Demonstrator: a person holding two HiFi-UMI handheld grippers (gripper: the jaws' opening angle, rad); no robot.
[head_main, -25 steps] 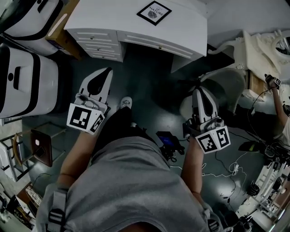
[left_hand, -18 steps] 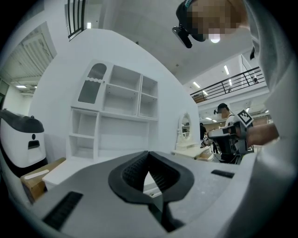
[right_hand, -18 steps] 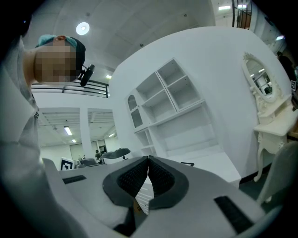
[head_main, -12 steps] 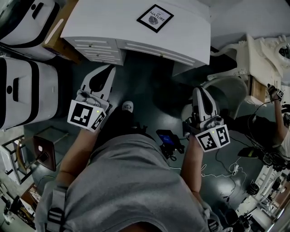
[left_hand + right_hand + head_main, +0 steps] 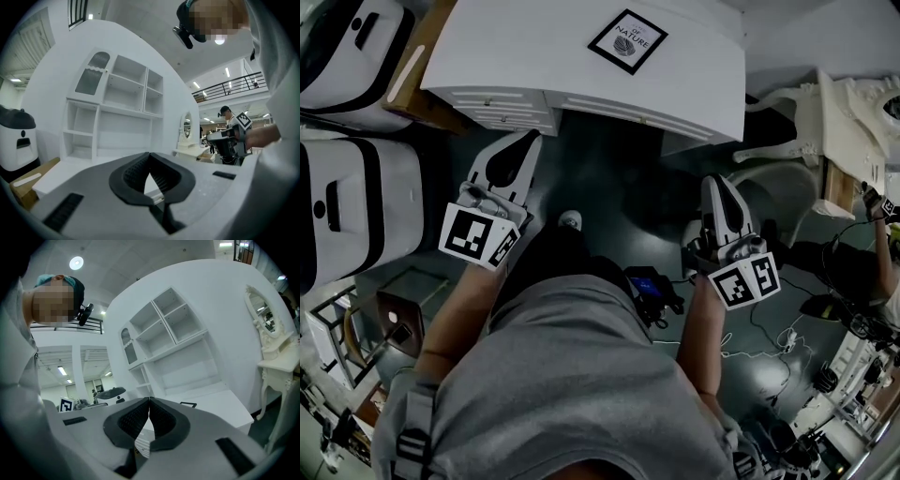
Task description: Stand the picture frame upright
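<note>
Both grippers are shut and empty. Left gripper (image 5: 523, 146): its own view shows the pads (image 5: 140, 169) meeting at the tip w/ nothing between them, only desk visible through the gap lower down. Right gripper (image 5: 713, 187) is the same, pads (image 5: 158, 414) together and nothing held. Picture frame (image 5: 627, 41) lies flat, face up, on top of the white desk (image 5: 506, 47), well back from the front edge and turned corner-on to it, like a diamond. It looks near square from the head view, so I can't call a long axis. It's well apart from both tips: ahead of them, up on the desk, while both grippers hang out over the floor short of the drawers (image 5: 502, 98). Sideways it sits between the two, so neither hand is clearly nearer IMO. Right gripper view shows a thin dark sliver on the desk top (image 5: 188, 404), just right of its jaws, prob. the frame seen edge-on. Left gripper view doesn't show it, only desk and the shelf unit (image 5: 117, 108) behind. Both grippers point about level at the desk front, so the frame is above and beyond the tips. My read: approach phase, frame untouched, standing not started. Next move needs the jaws opened, then a reach over the desk edge to get a pad under or onto one frame edge. Flat on the top, there's little for the pads to bite, and it'll likely slide unless the other gripper blocks the far side.
</note>
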